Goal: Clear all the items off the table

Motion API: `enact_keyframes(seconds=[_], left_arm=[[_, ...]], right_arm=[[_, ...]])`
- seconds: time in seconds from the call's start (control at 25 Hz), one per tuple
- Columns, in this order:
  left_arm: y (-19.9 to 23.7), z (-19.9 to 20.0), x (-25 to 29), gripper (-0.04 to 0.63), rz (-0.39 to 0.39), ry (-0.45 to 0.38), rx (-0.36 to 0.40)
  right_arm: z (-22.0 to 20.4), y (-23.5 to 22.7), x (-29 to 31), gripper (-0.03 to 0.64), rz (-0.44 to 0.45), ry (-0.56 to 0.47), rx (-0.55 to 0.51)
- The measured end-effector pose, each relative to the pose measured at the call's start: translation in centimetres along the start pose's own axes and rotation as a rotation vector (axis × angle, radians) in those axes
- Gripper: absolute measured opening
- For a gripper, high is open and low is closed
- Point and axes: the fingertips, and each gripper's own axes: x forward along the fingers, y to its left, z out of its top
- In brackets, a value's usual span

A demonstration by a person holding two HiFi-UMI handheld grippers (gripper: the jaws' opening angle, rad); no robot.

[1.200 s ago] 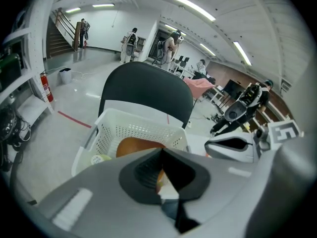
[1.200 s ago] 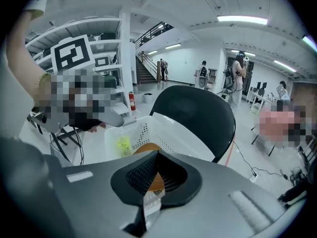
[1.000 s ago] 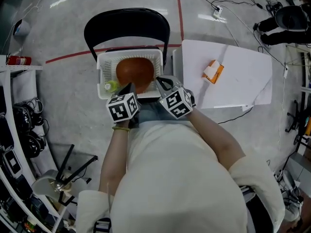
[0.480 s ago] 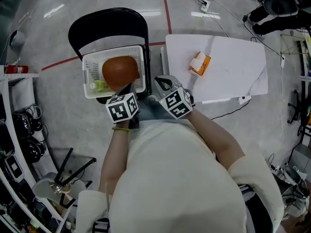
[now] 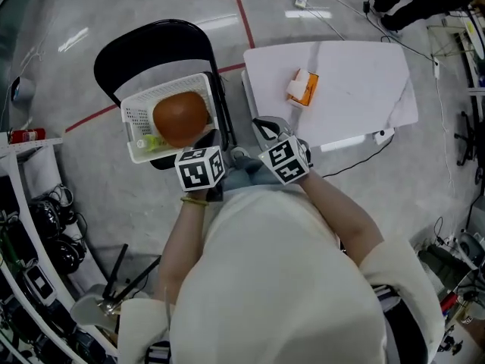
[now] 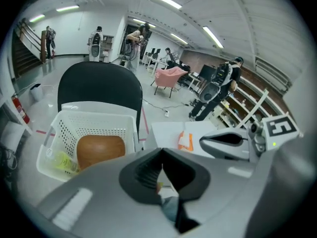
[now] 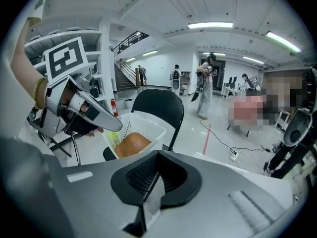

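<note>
As the person turns from the white basket (image 5: pixel 136 120) toward the table (image 5: pixel 356 89), left gripper (image 5: pixel 211 139) and right gripper (image 5: pixel 264 127) ride shut and empty; the orange carton (image 5: pixel 301 87) awaits.

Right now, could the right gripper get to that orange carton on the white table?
Probably yes: nothing lies between the right gripper and the orange carton on the white table; its shut jaws would need opening.

glossy grey floor (image 5: pixel 98 203) with red line (image 5: pixel 240 10), black folding chair (image 5: pixel 144 40), ceiling strip lights (image 7: pixel 210 25)
</note>
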Motion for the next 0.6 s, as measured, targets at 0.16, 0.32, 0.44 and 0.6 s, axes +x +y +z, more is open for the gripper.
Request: enact_keyframes(seconds=[0.16,0.32,0.44,0.6], left_arm=[[-1.2,-0.8,-0.3,0.009,-0.032,0.007,0.032],[-2.4,-1.9,-1.2,0.009,-0.066,0.013,0.068],[-3.4,-3.1,-2.1,0.009,-0.090,0.017,0.076],[-4.6,-4.3,-3.1,0.009,-0.122,0.009,0.081]], right_arm=[[-0.7,0.7,-1.2,-0.002,-0.033,-0.001,0.022],[-1.6,2.0,-2.8,0.000,-0.075,0.000,0.054],[-2.3,3.1,-4.3,-0.001,-0.104,0.003,0.105],[-3.5,4.5,-6.3,0.000,-0.121,0.015,0.111]])
